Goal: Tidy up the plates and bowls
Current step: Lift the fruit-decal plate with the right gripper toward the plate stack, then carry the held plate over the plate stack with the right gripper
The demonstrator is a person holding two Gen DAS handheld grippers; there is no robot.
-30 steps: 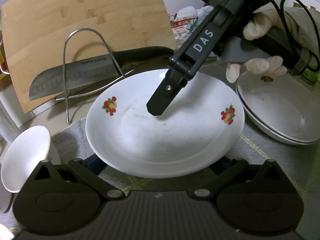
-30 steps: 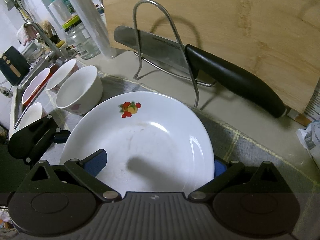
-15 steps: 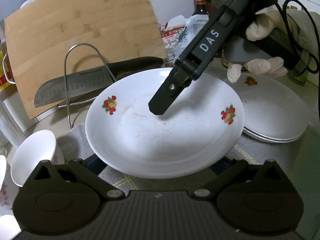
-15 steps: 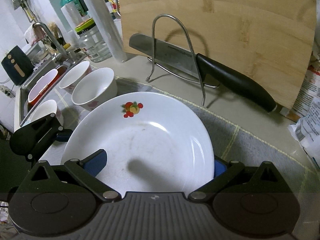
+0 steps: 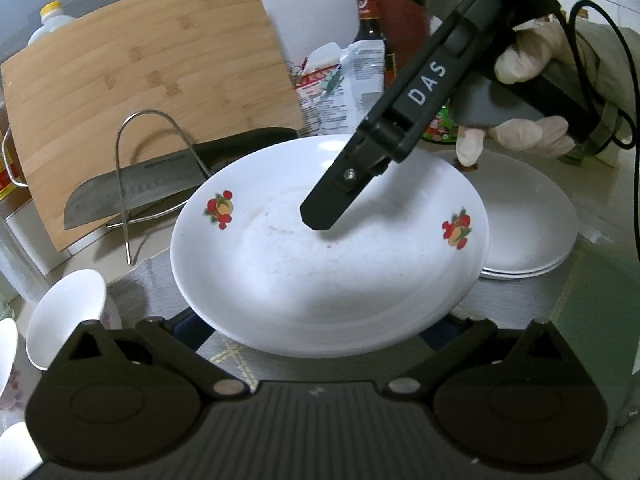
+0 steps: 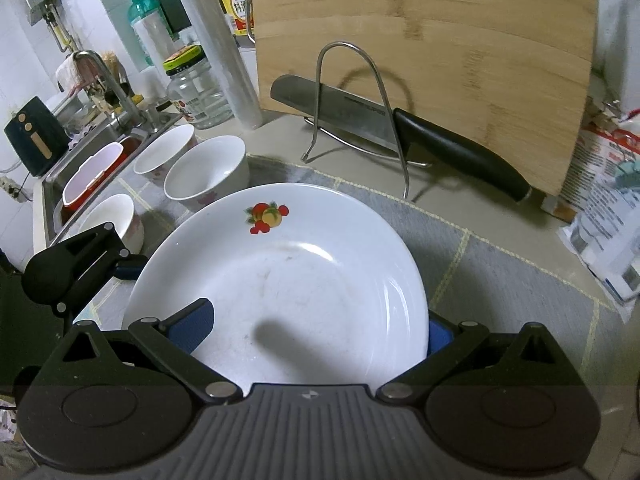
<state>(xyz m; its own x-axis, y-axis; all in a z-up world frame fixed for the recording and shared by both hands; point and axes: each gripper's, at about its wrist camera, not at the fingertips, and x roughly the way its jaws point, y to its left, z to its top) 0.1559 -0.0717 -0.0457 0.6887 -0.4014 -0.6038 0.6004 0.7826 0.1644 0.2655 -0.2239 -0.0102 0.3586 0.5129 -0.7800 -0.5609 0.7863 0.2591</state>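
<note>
my right tool (image 6: 316, 328) clamps the plate (image 5: 304, 280); left tool (image 5: 320, 320) apart beneath. a weak grip could drop it onto the stack (image 5: 528, 236) at 3 o'clock.

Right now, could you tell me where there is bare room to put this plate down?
Bare mat lies between the plate, knife and packets. The bowls crowd the sink side; a plate stack fills the other end.
</note>
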